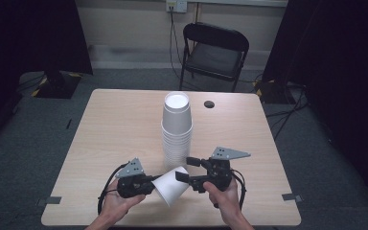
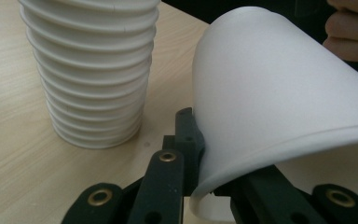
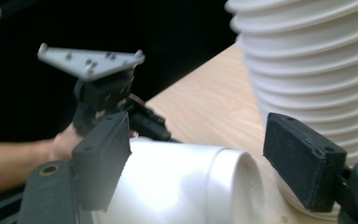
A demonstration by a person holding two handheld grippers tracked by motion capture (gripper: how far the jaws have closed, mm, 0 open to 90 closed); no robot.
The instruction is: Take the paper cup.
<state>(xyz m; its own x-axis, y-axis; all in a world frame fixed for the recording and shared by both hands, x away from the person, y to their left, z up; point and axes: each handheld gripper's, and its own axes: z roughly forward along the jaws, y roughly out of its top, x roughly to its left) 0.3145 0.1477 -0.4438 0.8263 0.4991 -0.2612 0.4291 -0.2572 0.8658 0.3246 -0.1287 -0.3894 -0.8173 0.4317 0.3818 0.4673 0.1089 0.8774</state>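
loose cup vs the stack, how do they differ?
The single cup lies tilted on its side in the left claw, pinched at its rim; the cup stack stands upside down on the table, ungripped. The single cup is one; the stack is many nested. Both are plain white.

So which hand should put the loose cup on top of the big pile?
Probably the left. The left gripper is already shut on the loose cup's rim, while the right gripper is open, its fingers merely straddling the cup's base beside the stack of cups.
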